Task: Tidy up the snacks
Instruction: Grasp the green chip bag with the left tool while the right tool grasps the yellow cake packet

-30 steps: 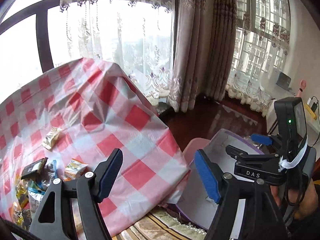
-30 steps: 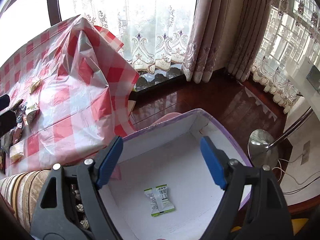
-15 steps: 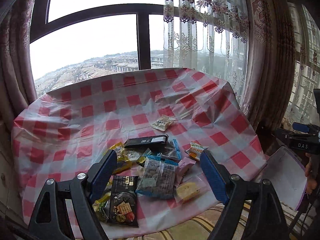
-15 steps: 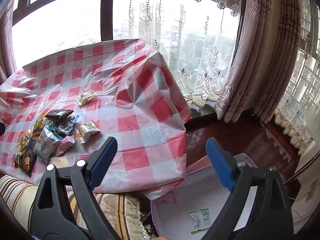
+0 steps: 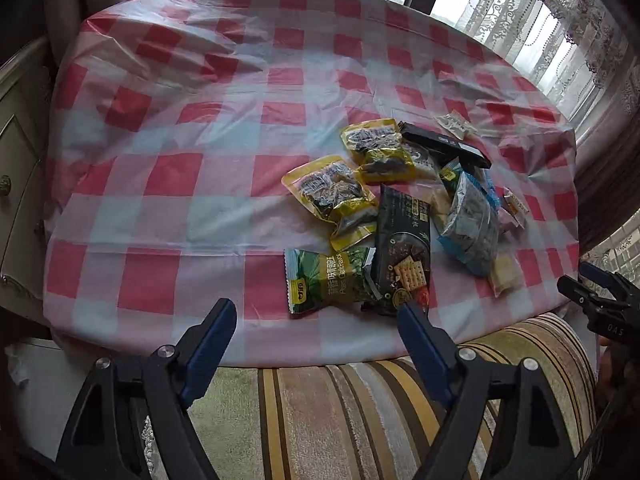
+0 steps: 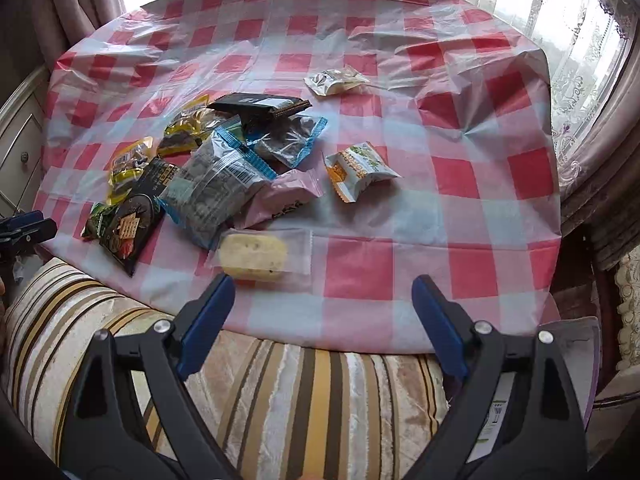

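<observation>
A pile of snacks lies on the red-and-white checked tablecloth [image 5: 168,168]: a green pea pack [image 5: 324,282], a black cracker pack [image 5: 404,256], two yellow packs [image 5: 332,192], a blue-edged clear bag [image 5: 468,220] and a black box [image 5: 444,144]. My left gripper [image 5: 316,308] hangs over the table's near edge just short of the green pack; its jaws are closing with nothing between them. My right gripper [image 6: 323,280] is open and empty, its left finger beside a pale cake in clear wrap [image 6: 254,256]. An orange-and-green packet [image 6: 360,170] lies apart.
A striped cushion [image 5: 340,400] runs along the table's near side. A white cabinet [image 5: 20,160] stands at the left and curtains [image 6: 592,128] hang at the right. A corner of the purple-rimmed box [image 6: 576,328] shows low on the right.
Both views have swung left, from the purple-rimmed box and the floor to the snack pile on the table. Both grippers now tilt down over the table's near edge.
</observation>
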Action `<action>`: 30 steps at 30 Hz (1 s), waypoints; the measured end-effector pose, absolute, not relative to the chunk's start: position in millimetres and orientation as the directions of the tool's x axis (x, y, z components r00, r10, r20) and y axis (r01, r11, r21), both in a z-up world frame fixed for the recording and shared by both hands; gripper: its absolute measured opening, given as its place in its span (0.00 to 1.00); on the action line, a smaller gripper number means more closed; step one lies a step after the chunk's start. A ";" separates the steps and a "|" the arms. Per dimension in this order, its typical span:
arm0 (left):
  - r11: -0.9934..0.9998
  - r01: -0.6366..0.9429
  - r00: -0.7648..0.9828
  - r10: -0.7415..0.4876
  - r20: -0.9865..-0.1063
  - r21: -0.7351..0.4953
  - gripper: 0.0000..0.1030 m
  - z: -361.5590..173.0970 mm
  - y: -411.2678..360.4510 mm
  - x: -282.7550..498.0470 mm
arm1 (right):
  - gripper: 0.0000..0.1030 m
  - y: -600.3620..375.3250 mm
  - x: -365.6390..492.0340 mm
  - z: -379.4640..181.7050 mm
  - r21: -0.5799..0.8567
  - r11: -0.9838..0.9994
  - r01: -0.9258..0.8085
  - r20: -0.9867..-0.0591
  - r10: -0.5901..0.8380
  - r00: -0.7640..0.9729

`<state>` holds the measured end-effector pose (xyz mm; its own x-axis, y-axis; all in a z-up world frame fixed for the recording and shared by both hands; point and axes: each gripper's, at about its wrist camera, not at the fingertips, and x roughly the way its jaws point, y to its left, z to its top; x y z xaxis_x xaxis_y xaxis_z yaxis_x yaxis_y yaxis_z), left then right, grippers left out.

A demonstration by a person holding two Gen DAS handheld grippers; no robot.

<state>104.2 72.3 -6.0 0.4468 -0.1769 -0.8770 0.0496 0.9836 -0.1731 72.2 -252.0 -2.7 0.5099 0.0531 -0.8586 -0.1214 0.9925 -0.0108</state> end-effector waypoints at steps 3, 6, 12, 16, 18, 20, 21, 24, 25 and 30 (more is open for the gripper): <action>0.978 0.051 0.385 -0.206 -0.900 -0.202 0.71 -20.1 73.7 111.8 | 0.89 -238.9 75.7 -9.9 -0.036 0.989 -0.143 -0.872 0.039 0.488; 0.979 0.099 0.323 -0.202 -0.925 -0.179 0.63 -30.9 66.2 121.2 | 0.89 -226.3 79.1 -17.1 -0.063 0.980 -0.191 -0.882 0.035 0.470; 0.955 0.288 0.315 -0.019 -0.949 0.076 0.63 -48.2 40.3 132.5 | 0.89 -214.5 87.8 -28.5 -0.134 0.960 -0.244 -0.896 -0.012 0.445; 0.849 0.486 0.390 0.001 -0.921 0.207 0.65 -53.0 15.9 128.6 | 0.89 -214.0 94.0 -30.5 -0.147 0.945 -0.293 -0.899 -0.004 0.439; 0.799 0.552 0.425 -0.022 -0.905 0.240 0.67 -51.4 11.2 127.0 | 0.89 -214.2 96.6 -31.3 -0.162 0.927 -0.337 -0.899 0.002 0.438; 0.758 0.610 0.427 -0.066 -0.902 0.232 0.67 -49.8 10.6 127.8 | 0.89 -214.5 98.8 -32.1 -0.168 0.901 -0.399 -0.899 0.025 0.437; 0.739 0.636 0.421 -0.088 -0.903 0.224 0.67 -48.6 10.9 129.2 | 0.89 -214.9 100.0 -33.1 -0.164 0.887 -0.432 -0.902 0.043 0.430; 0.706 0.689 0.378 -0.160 -0.912 0.161 0.67 -47.2 14.4 138.7 | 0.89 -217.6 105.6 -37.5 -0.143 0.839 -0.524 -0.910 0.097 0.403; 0.717 0.688 0.345 -0.184 -0.921 0.114 0.65 -47.6 18.5 145.4 | 0.89 -218.1 108.1 -39.4 -0.142 0.823 -0.550 -0.912 0.107 0.396; 0.769 0.639 0.296 -0.218 -0.930 0.023 0.46 -44.9 26.5 147.6 | 0.89 -217.3 120.0 -46.3 -0.127 0.750 -0.649 -0.917 0.161 0.365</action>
<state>147.6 26.5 -44.9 0.2955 -0.2176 -0.9302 0.6391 0.7687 0.0232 120.0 -217.3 -46.3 0.3650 0.1607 -0.9170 -0.6487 0.7504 -0.1268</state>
